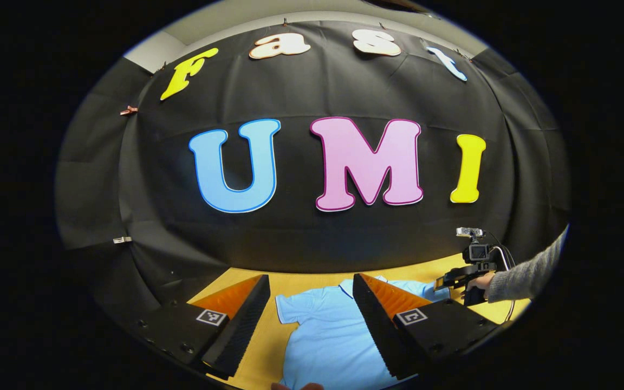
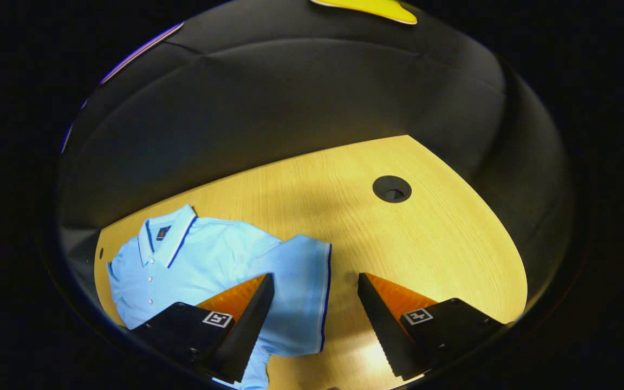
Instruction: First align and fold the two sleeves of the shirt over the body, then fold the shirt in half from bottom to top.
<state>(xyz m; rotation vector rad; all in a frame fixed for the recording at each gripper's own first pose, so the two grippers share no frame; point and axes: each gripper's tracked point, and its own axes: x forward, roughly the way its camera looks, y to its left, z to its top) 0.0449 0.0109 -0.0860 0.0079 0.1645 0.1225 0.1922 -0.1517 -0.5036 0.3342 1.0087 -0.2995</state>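
A light blue polo shirt [image 1: 323, 336] lies flat on the wooden table [image 1: 301, 284], collar toward the booth wall. My left gripper [image 1: 312, 287] hangs open above the shirt's upper body, nothing between its fingers. In the right gripper view the same shirt [image 2: 203, 260] lies at the lower left, its collar [image 2: 167, 238] with a dark blue edge pointing up. One short sleeve [image 2: 304, 292] with a dark blue cuff stripe spreads out to the right. My right gripper [image 2: 316, 287] stands open over that sleeve's cuff. The right gripper [image 1: 461, 279] also appears at the far right of the left gripper view, held by a hand in a grey sleeve [image 1: 523, 273].
The wooden table [image 2: 426, 254] stretches to the right of the shirt, with a round black cable hole [image 2: 391, 188] near its far edge. Black cloth walls close in behind and beside the table.
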